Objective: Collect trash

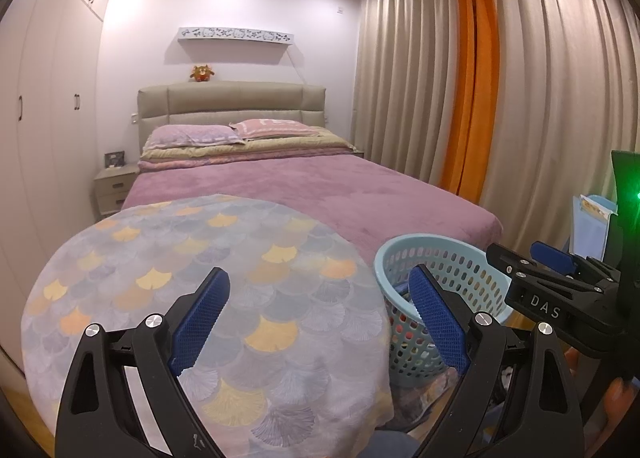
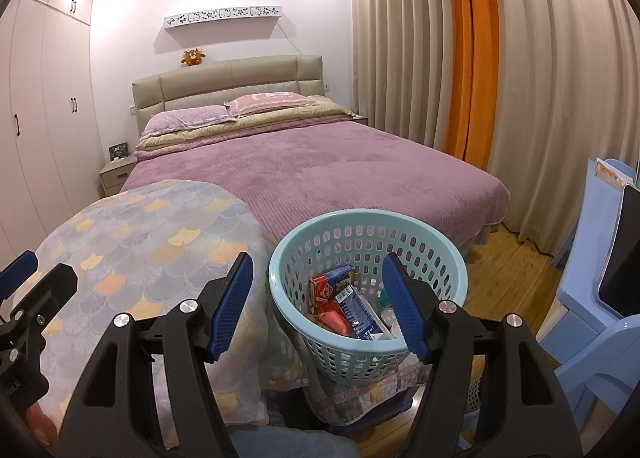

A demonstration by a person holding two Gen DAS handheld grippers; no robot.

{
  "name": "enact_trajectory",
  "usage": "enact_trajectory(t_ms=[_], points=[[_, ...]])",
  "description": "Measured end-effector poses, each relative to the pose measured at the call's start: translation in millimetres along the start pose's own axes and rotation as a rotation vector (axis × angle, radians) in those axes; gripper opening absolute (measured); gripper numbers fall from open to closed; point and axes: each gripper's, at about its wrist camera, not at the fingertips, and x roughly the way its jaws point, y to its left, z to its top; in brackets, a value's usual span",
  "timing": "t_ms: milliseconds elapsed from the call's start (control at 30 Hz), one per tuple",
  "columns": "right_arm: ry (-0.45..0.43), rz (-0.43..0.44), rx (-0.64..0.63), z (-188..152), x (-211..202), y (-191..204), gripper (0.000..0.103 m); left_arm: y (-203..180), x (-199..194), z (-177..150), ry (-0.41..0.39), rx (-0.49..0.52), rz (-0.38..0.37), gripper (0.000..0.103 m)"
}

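A light blue perforated basket stands tilted beside a round table under a fan-pattern cloth. Inside lie a red carton, a dark blue packet, a pink item and other trash. My right gripper is open and empty, hovering just above and in front of the basket. My left gripper is open and empty above the cloth-covered table, with the basket at its right finger. The right gripper's body shows at the right of the left wrist view.
A bed with a purple cover lies behind the table and basket. Beige and orange curtains hang on the right. A light blue plastic chair stands right of the basket on the wood floor. White wardrobes line the left.
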Motion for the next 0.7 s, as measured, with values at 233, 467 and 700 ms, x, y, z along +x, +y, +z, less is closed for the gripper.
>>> enact_trajectory(t_ms=[233,467,700], points=[[-0.002,0.0,0.0,0.7,-0.7,-0.5,0.063,-1.5,-0.7,0.9,-0.002,0.005,-0.003,0.089],[-0.003,0.003,-0.008,4.0,-1.2,-0.8,0.063,0.3,-2.1,3.5,-0.008,0.005,-0.007,0.089],[-0.01,0.005,-0.013,6.6,-3.5,0.1,0.063,3.2,-5.4,5.2,-0.018,-0.002,-0.008,0.089]])
